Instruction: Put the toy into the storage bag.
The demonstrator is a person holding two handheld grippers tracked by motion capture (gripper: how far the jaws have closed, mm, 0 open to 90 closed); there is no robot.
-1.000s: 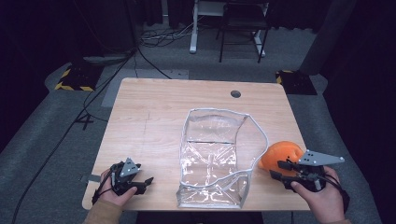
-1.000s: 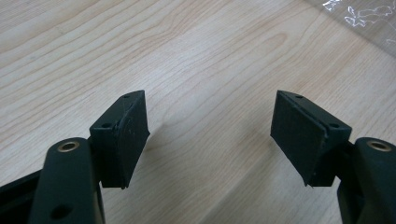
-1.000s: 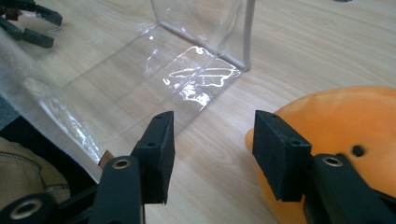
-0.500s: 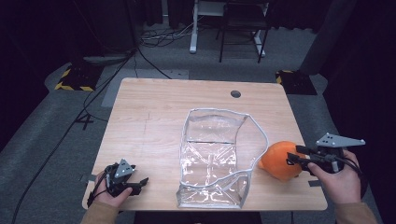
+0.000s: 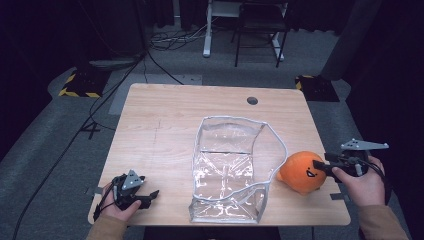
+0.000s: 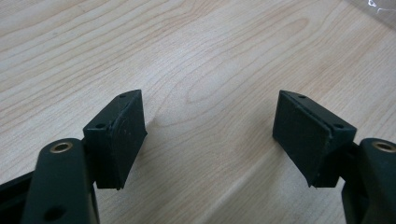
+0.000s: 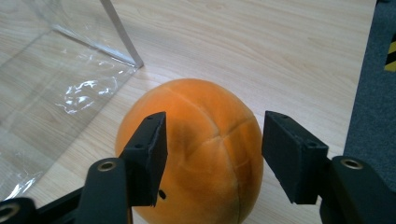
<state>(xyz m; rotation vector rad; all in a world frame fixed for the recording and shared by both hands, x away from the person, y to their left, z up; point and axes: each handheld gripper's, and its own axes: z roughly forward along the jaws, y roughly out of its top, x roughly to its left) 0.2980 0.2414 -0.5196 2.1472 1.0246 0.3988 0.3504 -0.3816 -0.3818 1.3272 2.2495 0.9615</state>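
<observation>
1. One wooden table point(image 5: 165, 130) takes up the middle of the high view, with one small round hole point(image 5: 252, 100) near its far edge, right of centre.
2. One clear plastic bag point(image 5: 230, 170) stands open at the centre of the table, its mouth rimmed in white; its near edge reaches the table's front edge. In the right gripper view a corner of it lies at the upper left point(image 7: 70, 60).
3. One orange plush ball point(image 5: 302, 171) with a dark printed face sits at the lower right of the high view, just beside the bag's right side, on the table near its right edge.
4. Two grippers are in view, one in each hand.
5. The right gripper point(image 5: 325, 166) is at the right edge of the high view, held by the right hand point(image 5: 362, 185), pointing left at the ball. In its own view point(image 7: 212, 158) the jaws stand wide, one on each side of the ball point(image 7: 196, 154), with small gaps, not pressing it.
6. The left gripper point(image 5: 145, 196) rests at the lower left of the high view, near the table's front corner, in the left hand point(image 5: 117, 207). In its own view point(image 6: 210, 135) the jaws are spread wide over bare wood, holding nothing.
7. One chair point(image 5: 260, 25) and one pale desk leg point(image 5: 207, 30) stand on the floor at the top centre of the high view.
</observation>
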